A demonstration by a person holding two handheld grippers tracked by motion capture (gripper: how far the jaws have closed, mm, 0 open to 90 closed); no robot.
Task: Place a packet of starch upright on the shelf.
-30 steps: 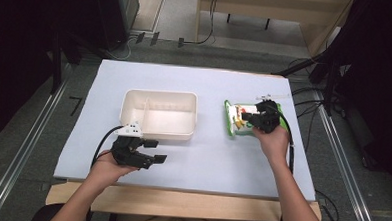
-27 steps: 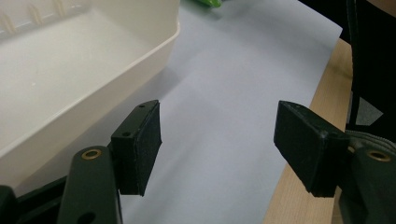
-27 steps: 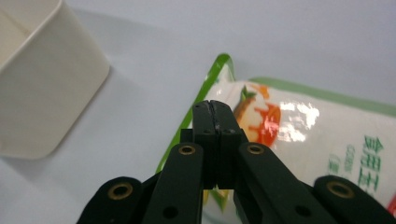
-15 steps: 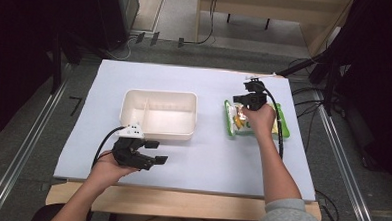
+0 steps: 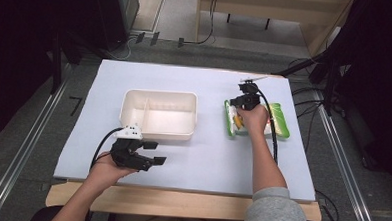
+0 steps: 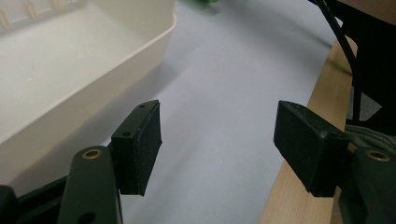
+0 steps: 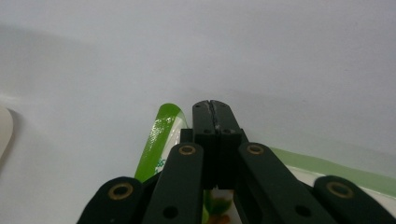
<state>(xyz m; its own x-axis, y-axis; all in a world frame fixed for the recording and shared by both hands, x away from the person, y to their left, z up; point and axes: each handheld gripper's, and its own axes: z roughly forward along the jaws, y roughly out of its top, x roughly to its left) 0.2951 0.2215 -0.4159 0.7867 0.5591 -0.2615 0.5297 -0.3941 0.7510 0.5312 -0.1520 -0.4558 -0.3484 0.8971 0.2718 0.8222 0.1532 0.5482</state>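
Observation:
A green and white snack packet (image 5: 279,120) lies flat on the pale blue table cover, right of centre. My right gripper (image 5: 245,94) hovers low over the packet's far left end, pointing away from the person. In the right gripper view its jaws (image 7: 215,106) are pressed together with nothing between them, and the packet's green edge (image 7: 161,135) lies just beneath. My left gripper (image 5: 156,153) rests near the front left of the table. It stands open, its pads (image 6: 144,140) wide apart over bare cover, just in front of the white container (image 5: 159,94).
The white rectangular container (image 6: 93,107) has a divider and sits left of centre. The table's wooden front edge (image 6: 303,116) runs close beside my left gripper. Cables trail off the table's right side (image 5: 305,90). Dark floor and metal rails flank the table.
My right hand has moved away from the person, from the packet's middle to its far left end, jaws staying shut. The left hand has not moved.

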